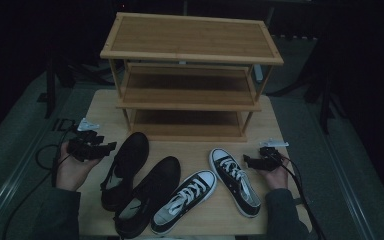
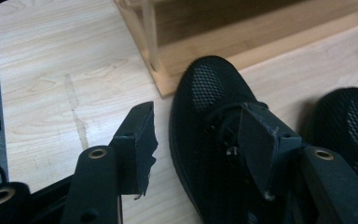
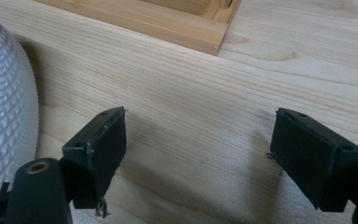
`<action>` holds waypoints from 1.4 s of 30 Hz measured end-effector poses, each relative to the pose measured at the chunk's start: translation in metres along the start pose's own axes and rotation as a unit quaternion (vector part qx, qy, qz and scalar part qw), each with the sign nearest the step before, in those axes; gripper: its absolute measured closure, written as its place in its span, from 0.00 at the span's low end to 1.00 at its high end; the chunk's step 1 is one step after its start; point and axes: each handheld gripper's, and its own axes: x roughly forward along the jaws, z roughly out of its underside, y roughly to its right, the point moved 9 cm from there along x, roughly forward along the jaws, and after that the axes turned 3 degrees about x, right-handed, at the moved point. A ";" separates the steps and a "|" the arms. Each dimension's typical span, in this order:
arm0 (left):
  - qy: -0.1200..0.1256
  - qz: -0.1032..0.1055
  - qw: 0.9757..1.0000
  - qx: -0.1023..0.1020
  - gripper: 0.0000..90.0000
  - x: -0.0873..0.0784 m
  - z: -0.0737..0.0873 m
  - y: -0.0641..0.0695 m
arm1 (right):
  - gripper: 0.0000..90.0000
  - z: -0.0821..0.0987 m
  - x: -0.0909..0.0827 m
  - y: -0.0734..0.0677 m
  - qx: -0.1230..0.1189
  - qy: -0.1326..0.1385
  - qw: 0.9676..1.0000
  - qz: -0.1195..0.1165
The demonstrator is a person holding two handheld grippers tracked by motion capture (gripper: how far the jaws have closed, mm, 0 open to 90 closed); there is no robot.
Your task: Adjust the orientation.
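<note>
My left gripper, jaws spread, straddles the toe of a black mesh shoe on the light wooden tabletop. My right gripper hovers open beside a black-and-white canvas sneaker.

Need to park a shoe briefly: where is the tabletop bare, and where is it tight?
Bare: the strip between the left claw, the table's left edge and the rack; also wood ahead of the right claw. All three rack shelves are empty. Crowded: the front middle, with black shoes and sneakers side by side.
</note>
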 end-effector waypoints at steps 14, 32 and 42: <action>-0.031 0.003 0.999 0.021 0.54 -0.013 0.012 0.021 | 0.20 0.000 0.000 0.000 0.000 0.000 1.000 0.000; -0.073 0.011 0.997 0.026 0.62 -0.010 0.037 0.034 | 0.20 0.000 0.000 0.000 0.000 0.000 1.000 0.000; -0.103 0.005 0.994 0.031 0.69 0.003 0.048 0.036 | 0.20 0.000 0.000 0.000 0.000 0.000 1.000 0.000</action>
